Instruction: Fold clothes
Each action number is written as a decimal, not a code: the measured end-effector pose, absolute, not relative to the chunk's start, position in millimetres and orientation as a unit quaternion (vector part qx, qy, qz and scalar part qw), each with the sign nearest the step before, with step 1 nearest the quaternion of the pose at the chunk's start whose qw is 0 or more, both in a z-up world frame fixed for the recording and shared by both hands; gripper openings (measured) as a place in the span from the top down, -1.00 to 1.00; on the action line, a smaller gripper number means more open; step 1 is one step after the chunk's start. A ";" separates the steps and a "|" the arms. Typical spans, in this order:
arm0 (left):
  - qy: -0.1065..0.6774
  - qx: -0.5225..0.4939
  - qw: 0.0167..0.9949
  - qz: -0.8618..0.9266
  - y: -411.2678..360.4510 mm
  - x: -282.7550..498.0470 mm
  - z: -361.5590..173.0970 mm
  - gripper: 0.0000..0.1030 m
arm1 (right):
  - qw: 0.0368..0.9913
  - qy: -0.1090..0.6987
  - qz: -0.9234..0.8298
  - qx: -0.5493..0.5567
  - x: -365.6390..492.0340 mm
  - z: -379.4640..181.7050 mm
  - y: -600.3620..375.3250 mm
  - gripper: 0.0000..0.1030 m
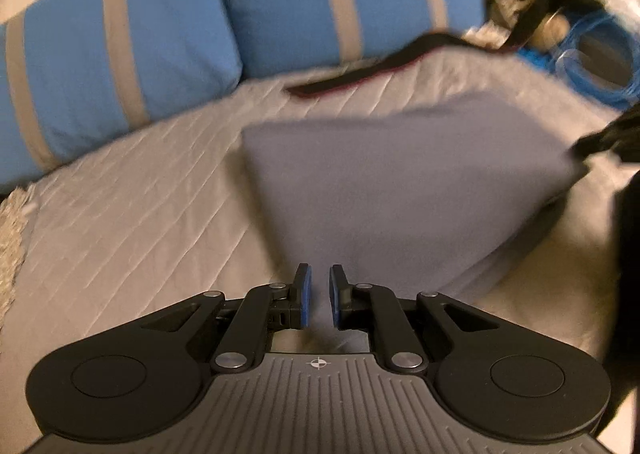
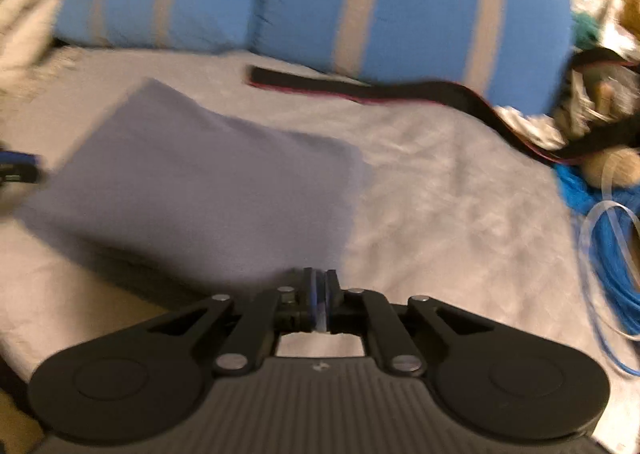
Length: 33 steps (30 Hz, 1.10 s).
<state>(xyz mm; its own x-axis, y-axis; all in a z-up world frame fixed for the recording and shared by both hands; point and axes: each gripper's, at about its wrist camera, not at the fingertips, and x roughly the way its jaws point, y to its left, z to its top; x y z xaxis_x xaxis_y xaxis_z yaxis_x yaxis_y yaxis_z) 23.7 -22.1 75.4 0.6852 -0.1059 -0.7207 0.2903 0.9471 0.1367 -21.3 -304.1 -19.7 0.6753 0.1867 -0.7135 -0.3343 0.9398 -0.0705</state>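
A folded grey-purple piece of cloth [image 1: 392,182] lies flat on a pale grey quilted bed cover [image 1: 132,206], near the middle of the bed. The left gripper [image 1: 319,296] hovers over the near edge of the cloth, and its two blue-padded fingers [image 1: 306,296] have a small gap between them with nothing in it. The right gripper [image 2: 319,298] is at the near right corner of the cloth; its fingers are pressed close together with something thin and pale between the pads, but the blur hides whether that is the cloth. Behind the cloth lie two blue pillows with grey stripes [image 2: 360,6]. A long black strap with a red edge [image 2: 360,90] runs across the cover in front of the pillows. A coil of blue cable [image 2: 608,250] sits at the right side.
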 end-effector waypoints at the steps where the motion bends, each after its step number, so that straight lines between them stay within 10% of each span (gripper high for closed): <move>1: 0.374 0.119 0.912 -0.119 -27.6 22.0 78.3 0.80 | 0.909 0.374 0.156 -0.097 -22.7 -20.2 -298.9 0.84; 26: 0.439 0.153 0.882 -0.078 -30.7 26.3 61.7 0.79 | 0.895 0.416 0.128 -0.100 -18.7 -26.4 -317.3 0.64; 28: 0.435 0.140 0.886 -0.076 -23.0 27.1 71.0 0.78 | 0.899 0.411 0.126 -0.084 -18.4 -17.8 -325.8 0.33; 30: 0.426 0.119 0.893 -0.079 -14.1 30.3 80.7 0.32 | 0.904 0.404 0.126 -0.063 -16.5 -9.2 -335.1 -0.33; 33: 0.420 0.076 0.900 -0.084 1.7 44.1 90.8 -0.16 | 0.903 0.407 0.137 0.004 1.5 -2.4 -355.8 -0.45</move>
<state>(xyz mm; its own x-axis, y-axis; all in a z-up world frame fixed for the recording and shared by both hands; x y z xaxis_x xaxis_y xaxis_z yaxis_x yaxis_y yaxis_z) 44.1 1.7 90.8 0.6325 -0.0875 -0.7696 0.2148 0.9744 0.0658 1.5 -355.8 -2.4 0.6312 0.2512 -0.7338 -0.2454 0.9622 0.1182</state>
